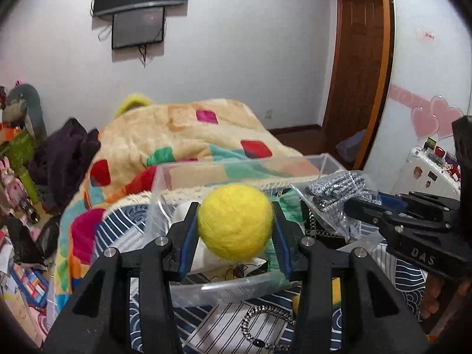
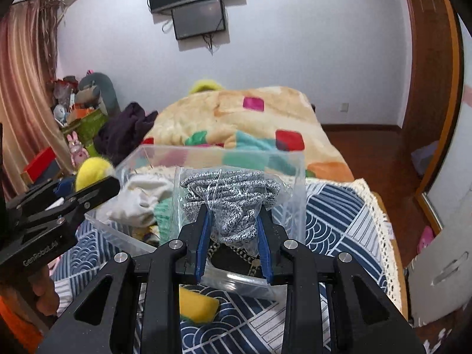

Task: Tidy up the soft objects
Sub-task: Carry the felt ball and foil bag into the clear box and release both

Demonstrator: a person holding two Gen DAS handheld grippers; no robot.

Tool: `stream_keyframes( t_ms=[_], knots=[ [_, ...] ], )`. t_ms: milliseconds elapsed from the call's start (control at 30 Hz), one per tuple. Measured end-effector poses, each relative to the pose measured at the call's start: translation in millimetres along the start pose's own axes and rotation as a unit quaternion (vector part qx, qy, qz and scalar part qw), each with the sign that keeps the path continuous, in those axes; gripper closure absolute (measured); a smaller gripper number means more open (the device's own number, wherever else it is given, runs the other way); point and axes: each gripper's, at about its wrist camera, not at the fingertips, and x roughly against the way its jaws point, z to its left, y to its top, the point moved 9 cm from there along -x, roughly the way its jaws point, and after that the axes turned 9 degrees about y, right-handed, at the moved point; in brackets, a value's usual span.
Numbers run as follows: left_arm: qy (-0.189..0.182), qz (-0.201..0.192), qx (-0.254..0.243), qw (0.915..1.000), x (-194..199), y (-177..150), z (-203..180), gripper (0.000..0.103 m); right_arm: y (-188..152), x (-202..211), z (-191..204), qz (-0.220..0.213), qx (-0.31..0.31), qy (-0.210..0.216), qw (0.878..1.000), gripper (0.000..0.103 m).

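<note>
My left gripper [image 1: 235,224] is shut on a yellow felt ball [image 1: 235,221] and holds it above the left part of a clear plastic box [image 1: 309,159]. It also shows in the right wrist view [image 2: 91,171]. My right gripper [image 2: 234,230] is shut on a clear bag of grey-and-white cord [image 2: 227,194] above the box's right part [image 2: 298,177]. The bag also shows in the left wrist view [image 1: 339,188]. White cloth [image 2: 138,197] and a green knit piece [image 2: 162,215] lie inside the box.
The box stands on a blue-and-white wave-pattern cloth [image 2: 333,215] with a cream fringe. A yellow sponge [image 2: 197,306] and a black-and-white cord loop [image 1: 265,324] lie in front of it. A colourful blanket [image 2: 250,124] is heaped behind. Clutter and toys [image 1: 17,159] crowd the left.
</note>
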Motion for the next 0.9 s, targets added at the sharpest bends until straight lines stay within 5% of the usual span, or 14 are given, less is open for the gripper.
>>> stream_keyframes(
  t_ms=[200, 500, 600, 900],
  knots=[
    [-0.01, 0.046, 0.009, 0.9989, -30.5, -13.5, -4.0, 0.058, -9.7, -9.9, -4.8, 0.024, -0.002, 0.0, 1.0, 0.076],
    [0.005, 0.052, -0.005, 0.9986, -36.5, -16.3, -7.3, 0.055, -13.4, -10.6, -2.2, 0.039, 0.001, 0.011, 0.999, 0.071],
    [0.0, 0.052, -0.003, 0.9987, -32.6, -17.8, -8.1, 0.052, -12.7, -8.7, -2.7, 0.038, 0.002, 0.01, 0.999, 0.058],
    [-0.018, 0.025, 0.019, 0.9993, -0.2, -7.0, -5.3, 0.023, -4.2, 6.9, 2.4, 0.008, -0.004, 0.033, 0.999, 0.031]
  ],
)
